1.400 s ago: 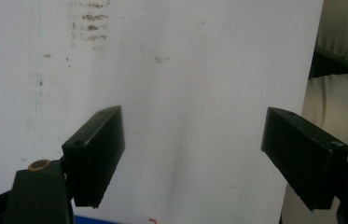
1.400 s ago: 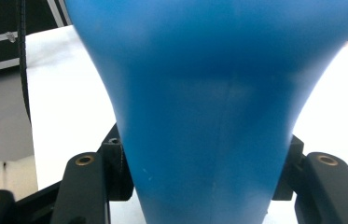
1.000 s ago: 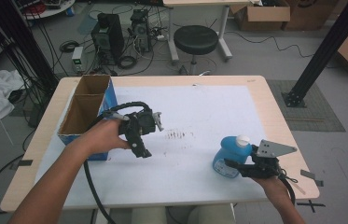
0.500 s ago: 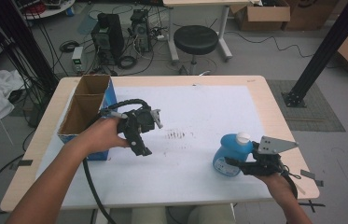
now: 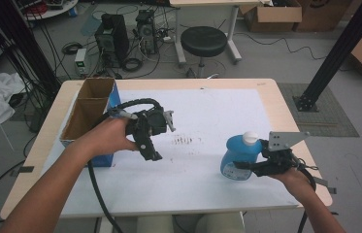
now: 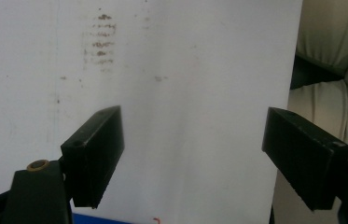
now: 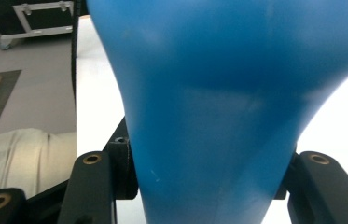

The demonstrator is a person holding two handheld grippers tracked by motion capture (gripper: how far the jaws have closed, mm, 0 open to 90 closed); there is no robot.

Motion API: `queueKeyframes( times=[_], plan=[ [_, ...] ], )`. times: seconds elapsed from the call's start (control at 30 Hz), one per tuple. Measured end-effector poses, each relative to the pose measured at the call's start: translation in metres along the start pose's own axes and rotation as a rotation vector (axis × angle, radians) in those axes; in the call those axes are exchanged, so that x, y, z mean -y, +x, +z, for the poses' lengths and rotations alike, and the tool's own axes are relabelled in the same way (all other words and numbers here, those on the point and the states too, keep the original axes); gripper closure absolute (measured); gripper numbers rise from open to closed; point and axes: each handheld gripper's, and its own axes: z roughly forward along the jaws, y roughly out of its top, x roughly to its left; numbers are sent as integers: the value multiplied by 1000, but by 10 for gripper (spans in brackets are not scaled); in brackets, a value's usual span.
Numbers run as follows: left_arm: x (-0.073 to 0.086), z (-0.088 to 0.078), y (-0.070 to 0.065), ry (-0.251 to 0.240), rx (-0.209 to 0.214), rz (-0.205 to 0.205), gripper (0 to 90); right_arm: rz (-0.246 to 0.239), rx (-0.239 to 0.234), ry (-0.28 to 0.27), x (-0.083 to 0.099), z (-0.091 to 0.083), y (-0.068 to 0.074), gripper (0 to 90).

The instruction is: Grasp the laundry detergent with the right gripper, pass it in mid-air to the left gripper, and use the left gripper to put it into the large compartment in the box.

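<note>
A person's right gripper (image 5: 246, 167) clamps a blue plastic bottle with a white cap (image 5: 239, 155) near the white-topped wooden table's (image 5: 266, 92) front right. The left gripper (image 5: 150, 150) hangs beside an open cardboard box (image 5: 87, 109).

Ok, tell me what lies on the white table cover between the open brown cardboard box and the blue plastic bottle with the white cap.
In the high view, a patch of dark smudges on otherwise bare cover; the left gripper hangs above it.
</note>
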Motion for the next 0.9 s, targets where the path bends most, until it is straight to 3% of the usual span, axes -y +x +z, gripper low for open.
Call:
queueKeyframes(
  times=[0.23, 0.47, 0.9],
  plan=[
    [-10, -12, -2, -3, 1, 20, 214, -22, -74, 1, -12, 3, -7, 451],
    [-19, -24, -5, -5, -3, 40, 213, -56, -156, 36, -25, 21, -11, 452],
    [-33, -31, -10, 2, 16, 61, 212, -108, -222, 62, -44, 53, -9, 452]
  ],
)
